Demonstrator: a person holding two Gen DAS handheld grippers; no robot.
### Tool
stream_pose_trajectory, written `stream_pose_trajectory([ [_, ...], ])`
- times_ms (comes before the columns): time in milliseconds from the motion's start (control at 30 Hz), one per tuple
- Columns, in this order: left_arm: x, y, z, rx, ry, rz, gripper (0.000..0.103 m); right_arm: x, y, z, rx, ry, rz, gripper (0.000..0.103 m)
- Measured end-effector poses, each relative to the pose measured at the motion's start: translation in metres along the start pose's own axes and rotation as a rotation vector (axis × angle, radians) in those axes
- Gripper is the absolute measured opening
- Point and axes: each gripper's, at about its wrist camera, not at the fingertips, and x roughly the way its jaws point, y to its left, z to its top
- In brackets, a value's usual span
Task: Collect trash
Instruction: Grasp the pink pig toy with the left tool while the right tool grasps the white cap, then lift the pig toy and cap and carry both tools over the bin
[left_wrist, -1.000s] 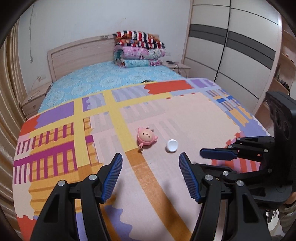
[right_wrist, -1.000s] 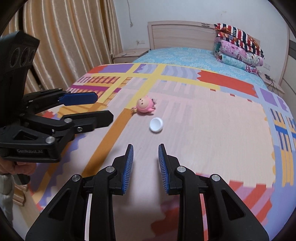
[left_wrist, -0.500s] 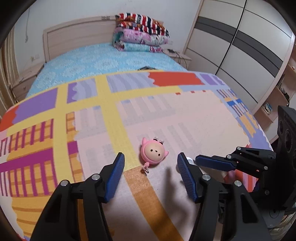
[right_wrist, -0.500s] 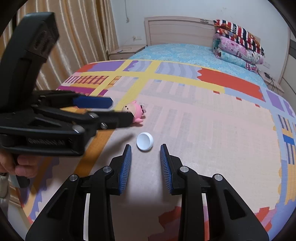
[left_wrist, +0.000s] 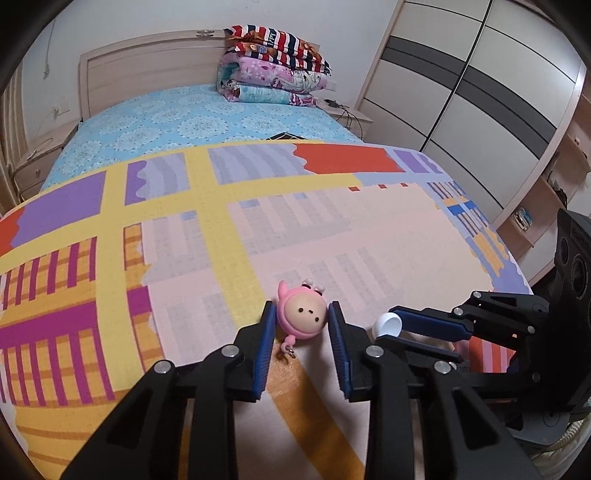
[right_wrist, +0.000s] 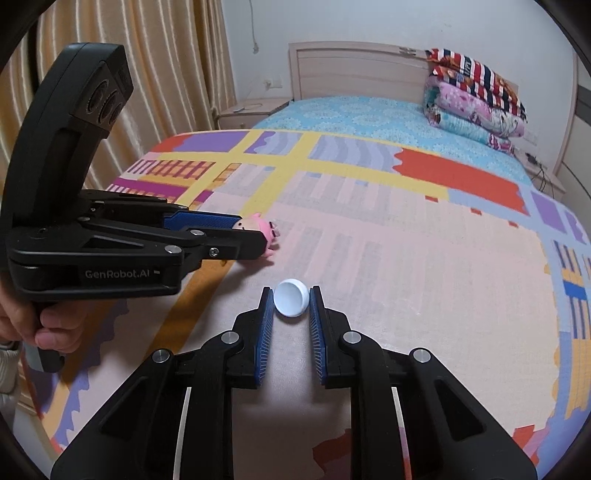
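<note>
Half a second ago your left gripper (left_wrist: 302, 325) stood wide open short of the small round pink toy with a painted face (left_wrist: 302, 319); now its jaws have narrowed until both blue ribbed pads sit right against the toy's sides, gripping it on the bed. Your right gripper (right_wrist: 291, 306) has also come forward: the white dome-shaped plastic cap (right_wrist: 290, 297), which lay ahead of its tips before, now sits between the fingertips, tilted on edge, with the pads closed onto it or very nearly so. From the left wrist view the cap (left_wrist: 387, 325) shows just beside the toy, pinched at the right gripper's tip (left_wrist: 400, 326).

The toy is smooth and glossy, with little ears on top and a small metal ring hanging below its chin. The cap looks hard and matte. Both lie on the colourful patchwork-print blanket (left_wrist: 314, 229), a flat woven-looking cover in yellow, pink, purple and red blocks. Beyond it stretch a blue floral sheet (left_wrist: 192, 122) and a stack of folded striped and pink quilts (left_wrist: 273, 66) against the pale wooden headboard (left_wrist: 147, 70).
</note>
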Motion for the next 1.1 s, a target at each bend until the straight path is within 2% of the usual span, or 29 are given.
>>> stream_pose_trajectory([
  [267,-0.019,-0.017,-0.015,0.051,-0.017,0.019,0.028,-0.018,0.004,-0.004,0.001,-0.014,0.013,0.02],
  [400,-0.041,-0.04,-0.03,0.128,-0.049,0.07,0.028,-0.033,0.0,-0.012,0.075,0.002,0.042,0.02],
  [633,-0.075,-0.077,-0.065,0.238,-0.079,0.145,0.028,-0.07,0.01,-0.036,0.063,-0.024,0.062,0.02],
  [967,-0.106,-0.12,-0.117,0.306,-0.106,0.124,0.028,-0.114,0.037,-0.07,-0.017,-0.059,0.078,0.02],
  [1100,-0.115,-0.134,-0.141,0.326,-0.093,0.113,0.028,-0.131,0.049,-0.086,-0.05,-0.074,0.073,0.02],
])
